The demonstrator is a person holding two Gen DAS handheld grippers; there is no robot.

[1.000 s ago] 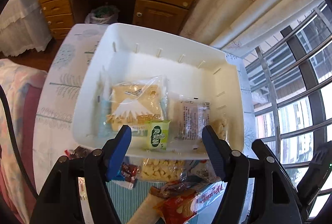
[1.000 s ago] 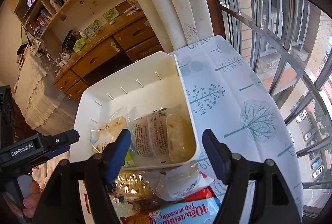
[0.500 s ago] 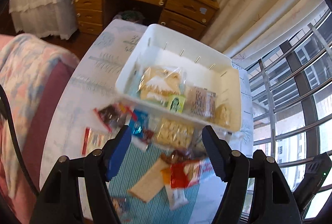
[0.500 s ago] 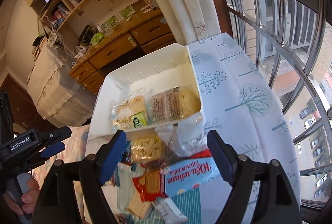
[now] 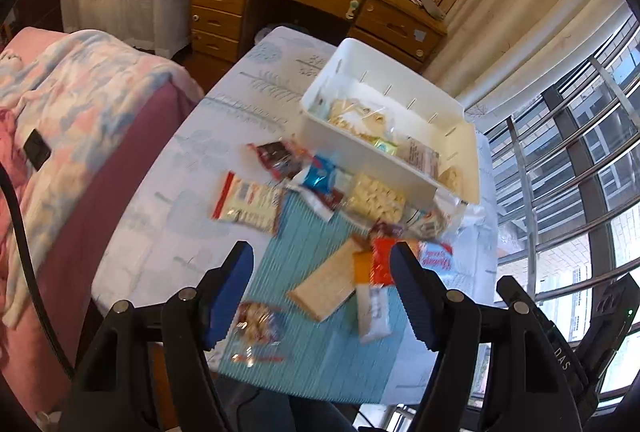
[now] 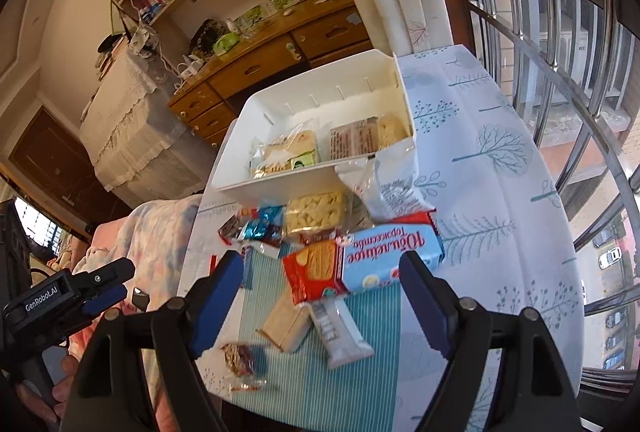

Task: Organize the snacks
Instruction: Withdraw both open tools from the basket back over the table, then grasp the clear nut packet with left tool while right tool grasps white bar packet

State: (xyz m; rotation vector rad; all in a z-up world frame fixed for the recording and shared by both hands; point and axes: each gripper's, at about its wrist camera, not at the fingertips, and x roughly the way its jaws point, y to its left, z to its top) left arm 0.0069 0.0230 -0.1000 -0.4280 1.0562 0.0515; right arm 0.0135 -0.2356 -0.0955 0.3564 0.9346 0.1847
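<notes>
A: Toward the far edge of the table (image 6: 500, 192) we see the white bin (image 6: 280, 184), with a few packets already lying along its near wall.

B: Agreed. Just in front of that wall, on the cloth, we have the loose snacks: a clear pack of pale biscuits (image 6: 316, 212) touching the bin, and the long blue-and-red cookie pack (image 6: 360, 260) just beside it.

A: Nearer our edge, on the striped teal mat (image 6: 360, 384), we can make out a flat beige wafer pack (image 6: 286, 324) and a white bar (image 6: 340, 332) lying side by side, and a small round sweet (image 6: 239, 358) by the mat's left edge.

B: And the claws? Our right gripper (image 6: 322, 296) stands wide, with nothing between its blue pads, above the near part of the table.

A: Our left gripper (image 5: 322, 292) also hangs apart at a middling width and grips nothing; the snacks seen between its fingers lie on the mat below. From the right wrist view we see it out past the table's left edge, with a hand (image 6: 60, 388) on its handle.
</notes>
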